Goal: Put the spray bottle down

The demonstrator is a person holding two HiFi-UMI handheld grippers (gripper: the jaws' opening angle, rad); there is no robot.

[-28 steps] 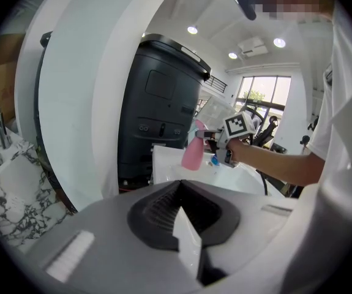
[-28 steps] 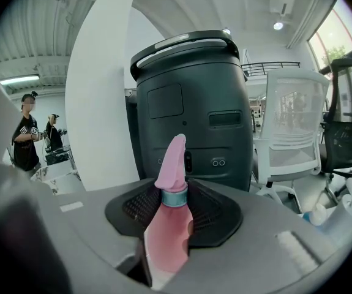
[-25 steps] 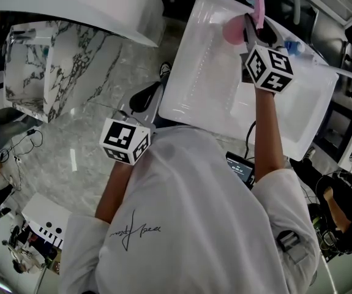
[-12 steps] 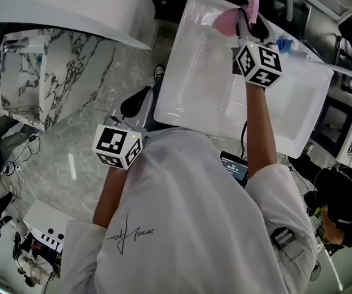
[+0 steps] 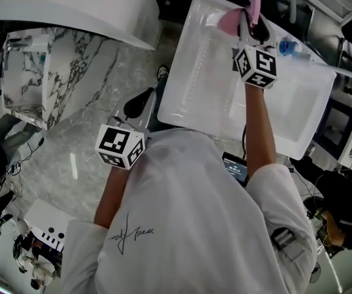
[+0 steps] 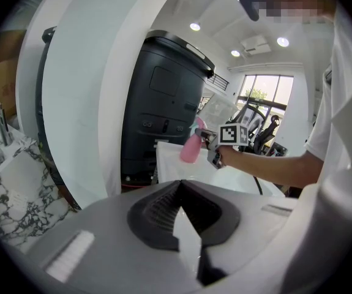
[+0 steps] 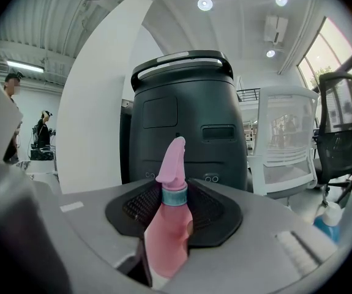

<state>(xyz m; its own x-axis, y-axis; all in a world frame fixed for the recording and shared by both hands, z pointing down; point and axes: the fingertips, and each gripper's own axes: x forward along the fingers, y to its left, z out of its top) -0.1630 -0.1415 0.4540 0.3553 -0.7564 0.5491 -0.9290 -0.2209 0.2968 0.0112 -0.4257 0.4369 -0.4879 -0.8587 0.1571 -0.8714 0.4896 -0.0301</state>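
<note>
Quick count: two grey marker-cube grippers, the left gripper (image 5: 140, 101) and the right gripper (image 5: 250, 28). One pink plastic spray bottle with a teal collar (image 7: 166, 241), between the right gripper's jaws. One white rectangular tray (image 5: 298, 106) below it, one small blue-capped bottle (image 5: 288, 46) just right of it, one big black rounded machine (image 7: 188, 127) dead ahead.

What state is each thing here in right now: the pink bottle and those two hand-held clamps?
Pink spray bottle: upright, nozzle on top, clamped in a gripper.
Right gripper: shut on the bottle's body, over the white table's far corner.
Left gripper: jaws together, nothing between them, held off the table's near edge.
</note>
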